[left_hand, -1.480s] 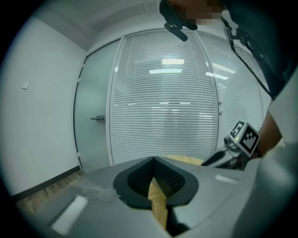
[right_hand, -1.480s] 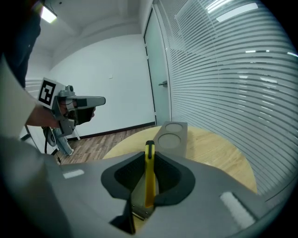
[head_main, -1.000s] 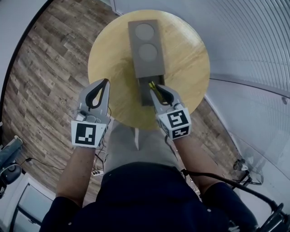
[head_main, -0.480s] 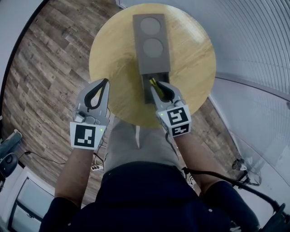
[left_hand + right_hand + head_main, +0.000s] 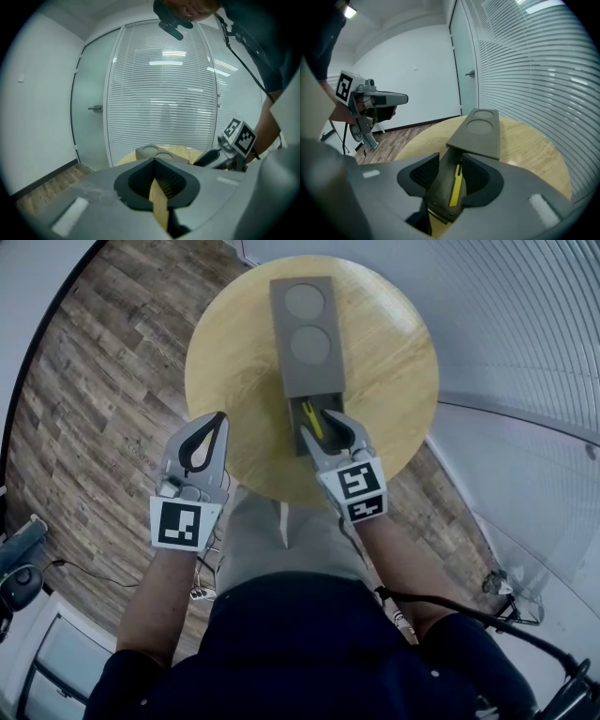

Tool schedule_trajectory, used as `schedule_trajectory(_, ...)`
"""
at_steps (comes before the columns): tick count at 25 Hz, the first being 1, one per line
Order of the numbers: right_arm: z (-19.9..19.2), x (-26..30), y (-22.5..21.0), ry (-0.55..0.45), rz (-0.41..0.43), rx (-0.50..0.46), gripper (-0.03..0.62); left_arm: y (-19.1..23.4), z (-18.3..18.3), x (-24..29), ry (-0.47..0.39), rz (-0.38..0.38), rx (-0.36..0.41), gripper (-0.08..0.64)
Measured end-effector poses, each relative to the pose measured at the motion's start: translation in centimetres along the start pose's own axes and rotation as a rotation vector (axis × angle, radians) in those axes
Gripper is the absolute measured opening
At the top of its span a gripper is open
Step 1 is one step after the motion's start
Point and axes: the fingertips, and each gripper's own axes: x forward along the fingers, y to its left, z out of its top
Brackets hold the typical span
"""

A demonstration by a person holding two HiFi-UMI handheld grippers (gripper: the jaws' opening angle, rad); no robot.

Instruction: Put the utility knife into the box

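Matt grey box (image 5: 309,334); smooth wooden table (image 5: 234,362)

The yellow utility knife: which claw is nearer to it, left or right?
Right. The right claw is over the box's open end, jaws opening, with the utility knife lying below between them. The left claw, shut, is off to the knife's left at the table edge.

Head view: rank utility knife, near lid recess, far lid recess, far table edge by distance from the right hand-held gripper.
1. The utility knife: lying in the box tray, between the right hand-held gripper jaws, which are opening and not pressing on it.
2. The near lid recess: just beyond, mid-table.
3. The far lid recess: further back on the lid.
4. The far table edge: farthest.
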Motion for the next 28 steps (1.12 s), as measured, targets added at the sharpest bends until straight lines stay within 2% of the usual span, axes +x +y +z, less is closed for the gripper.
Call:
schedule_trajectory(6,2.5,-2.3,-0.3,-0.030,-0.013,-0.013,0.161,-0.8,4.3,-0.9,-0.074,-0.006,-0.001,0.003)
schedule_trajectory(11,4.3,-4.8,-0.5,-0.059,-0.031,-0.018,0.161,-2.4,5.3,-2.3,-0.074,-0.021,-0.012,0.003)
schedule_trajectory(15,5.6,-6.7,-0.1,-0.081,-0.039,-0.022,0.161,-3.1,7.6,-3.2,-0.107,-0.036,0.013,0.003)
schedule_trajectory(19,7.7,-9.3,-0.9,-0.134,-0.100,-0.047,0.161,-3.0,9.6,-3.7,-0.147,-0.040,0.018,0.003)
schedule_trajectory(23,9.7,-13.3,-3.1,-0.193,-0.167,-0.052,0.161,-4.3,12.2,-4.0,-0.182,-0.062,0.089,0.003)
schedule_trajectory(28,10.5,-17.9,-3.8,-0.250,-0.203,-0.066,0.161,-6.6,16.0,-5.3,-0.233,-0.068,0.089,0.003)
